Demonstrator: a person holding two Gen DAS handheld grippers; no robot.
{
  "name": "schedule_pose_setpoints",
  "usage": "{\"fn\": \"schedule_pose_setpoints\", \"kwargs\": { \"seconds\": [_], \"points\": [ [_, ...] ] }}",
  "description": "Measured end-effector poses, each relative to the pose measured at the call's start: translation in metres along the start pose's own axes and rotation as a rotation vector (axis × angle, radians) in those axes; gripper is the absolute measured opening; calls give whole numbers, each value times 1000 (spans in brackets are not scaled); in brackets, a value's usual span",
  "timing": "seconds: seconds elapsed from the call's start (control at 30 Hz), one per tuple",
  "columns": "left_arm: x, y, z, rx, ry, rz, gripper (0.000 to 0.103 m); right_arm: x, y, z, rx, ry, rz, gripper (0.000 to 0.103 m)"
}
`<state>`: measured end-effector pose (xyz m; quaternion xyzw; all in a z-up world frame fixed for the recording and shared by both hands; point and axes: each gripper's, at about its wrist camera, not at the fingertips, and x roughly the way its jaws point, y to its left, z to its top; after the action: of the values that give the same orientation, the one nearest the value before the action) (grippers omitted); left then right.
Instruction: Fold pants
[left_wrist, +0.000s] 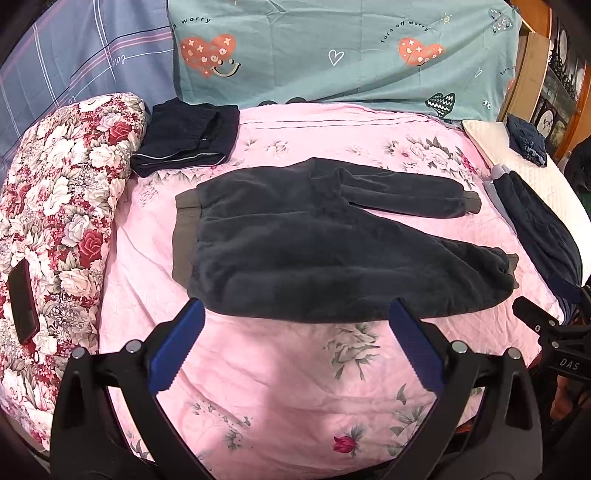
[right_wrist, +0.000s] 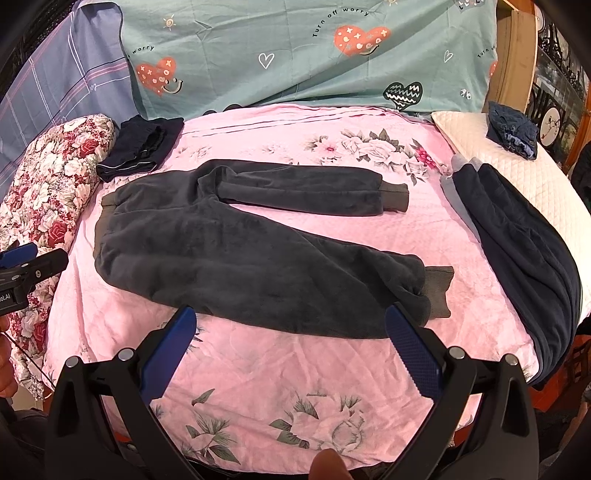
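You had the dark grey fleece pants (left_wrist: 325, 236) spread flat across the middle of the pink floral bedspread (left_wrist: 280, 387), waistband toward the left edge and both ribbed cuffs toward the right edge. The legs lay splayed apart: the far leg ran toward the head of the bed, the near leg slanted down toward the near edge. No fold had been made.

Your left gripper (left_wrist: 295, 317) hung over the near edge with its blue-padded jaws spread wide and nothing between them, its tips just short of the near leg's hem line. Your right gripper (right_wrist: 288, 325) stood likewise wide apart and empty, close to the near leg and its grey ribbed cuff (right_wrist: 437, 291).

The fabric looked thick, plush and limp, so I judged it would sag and drag rather than hold a crease, and it would probably bunch between the pads. The firmer ribbed bands seemed the better places to pinch: the waistband (left_wrist: 184, 240) at the left side for your left gripper, the near cuff for your right, so that one leg could be carried over the other.

A folded navy garment (left_wrist: 188, 142) sat near the far left corner, and another dark blue garment (right_wrist: 524, 251) lay along the right edge.
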<state>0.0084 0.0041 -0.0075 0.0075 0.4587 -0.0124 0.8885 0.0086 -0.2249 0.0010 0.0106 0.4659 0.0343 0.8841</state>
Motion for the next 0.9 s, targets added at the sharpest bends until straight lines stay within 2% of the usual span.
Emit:
{"fn": "schedule_pose_setpoints", "kwargs": {
  "seconds": [0.9],
  "points": [
    [20, -8, 13, 21, 20, -24, 101, 13, -8, 6, 24, 26, -19, 102]
  ]
}}
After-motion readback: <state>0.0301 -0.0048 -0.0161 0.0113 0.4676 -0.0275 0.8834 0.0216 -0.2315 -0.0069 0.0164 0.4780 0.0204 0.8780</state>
